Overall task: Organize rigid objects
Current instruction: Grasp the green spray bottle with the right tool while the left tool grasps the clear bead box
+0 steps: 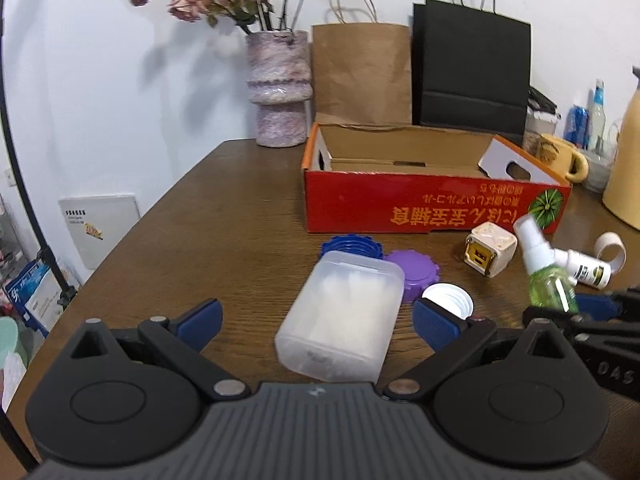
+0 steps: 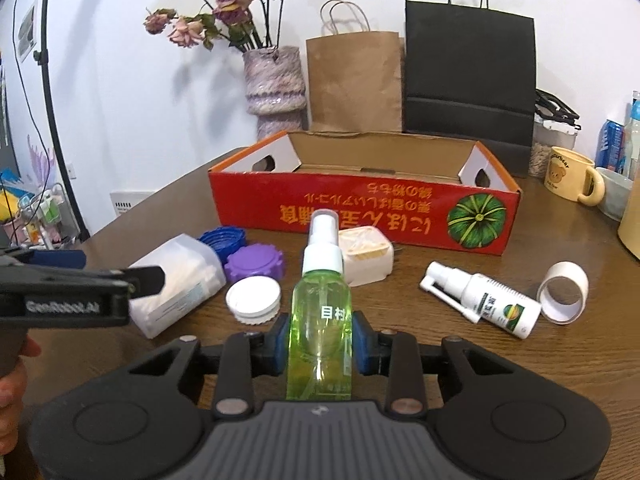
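Note:
My right gripper (image 2: 320,344) is shut on a green spray bottle (image 2: 320,316), held upright in front of the open red cardboard box (image 2: 360,216); the bottle also shows in the left wrist view (image 1: 550,284). My left gripper (image 1: 316,324) is open around a frosted plastic container (image 1: 344,320) lying on the table, pads apart from its sides. Beside it lie a blue cap (image 1: 350,246), a purple cap (image 1: 412,272) and a white cap (image 1: 450,298). A cream cube (image 1: 488,248), a white spray bottle (image 2: 488,300) and a white tape ring (image 2: 564,292) lie to the right.
The red box (image 1: 432,208) stands mid-table. Behind it are a vase of dried roses (image 1: 278,88), a brown paper bag (image 1: 360,68) and a black bag (image 1: 472,68). A yellow mug (image 2: 572,180) and bottles stand at the right. The table edge runs along the left.

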Motion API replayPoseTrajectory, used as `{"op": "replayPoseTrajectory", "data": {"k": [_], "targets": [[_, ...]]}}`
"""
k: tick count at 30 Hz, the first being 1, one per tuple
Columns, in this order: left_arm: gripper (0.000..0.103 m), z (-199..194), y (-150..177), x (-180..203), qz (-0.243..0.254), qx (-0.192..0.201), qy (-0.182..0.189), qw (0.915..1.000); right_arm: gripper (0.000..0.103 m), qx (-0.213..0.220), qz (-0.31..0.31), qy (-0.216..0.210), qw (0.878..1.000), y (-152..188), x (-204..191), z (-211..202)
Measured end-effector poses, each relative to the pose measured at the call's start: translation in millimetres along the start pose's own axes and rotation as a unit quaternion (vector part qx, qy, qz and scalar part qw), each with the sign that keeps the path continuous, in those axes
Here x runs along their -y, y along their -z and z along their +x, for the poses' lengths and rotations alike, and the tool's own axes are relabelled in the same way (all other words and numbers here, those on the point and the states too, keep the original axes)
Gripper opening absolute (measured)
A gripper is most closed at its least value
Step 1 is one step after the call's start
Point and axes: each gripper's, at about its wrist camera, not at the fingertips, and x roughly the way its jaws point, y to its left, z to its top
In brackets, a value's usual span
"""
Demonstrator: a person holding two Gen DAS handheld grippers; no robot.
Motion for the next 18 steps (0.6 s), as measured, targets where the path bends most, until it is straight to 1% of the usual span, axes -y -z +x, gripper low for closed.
{"op": "replayPoseTrajectory", "data": {"k": [4, 9, 14, 15, 16, 17, 18], "targets": [[0.103, 12.5, -0.5, 5.2, 0.009, -0.011, -0.002, 0.9999, 0.031, 0.005, 0.004, 0.001, 1.0, -0.5, 5.9, -1.3], [0.103, 24.9, 0.7, 3.5, 0.0, -0.022, -0.004, 0.9998, 0.03, 0.007, 0.007, -0.004, 1.0, -0.7, 9.1, -1.7], [0.102, 34.2, 2.4, 1.2, -0.009, -0.036, 0.012, 0.9992, 0.03, 0.007, 0.009, -0.004, 1.0, -0.6, 9.9, -0.9], [0.101, 35.8, 2.7, 1.1, -0.01, -0.039, 0.018, 0.999, 0.03, 0.007, 0.009, -0.004, 1.0, -0.6, 10.1, -0.5], [0.094, 37.5, 2.7, 0.9, -0.013, -0.042, 0.023, 0.9988, 0.03, 0.007, 0.01, -0.004, 1.0, -0.7, 10.3, -0.6], [0.085, 38.8, 2.7, 1.0, -0.015, -0.044, 0.024, 0.9986, 0.03, 0.007, 0.01, -0.004, 1.0, -0.7, 10.3, -0.5], [0.081, 40.1, 2.7, 0.8, -0.017, -0.046, 0.028, 0.9984, 0.03, 0.007, 0.011, -0.005, 1.0, -0.6, 10.3, -0.5]]}}
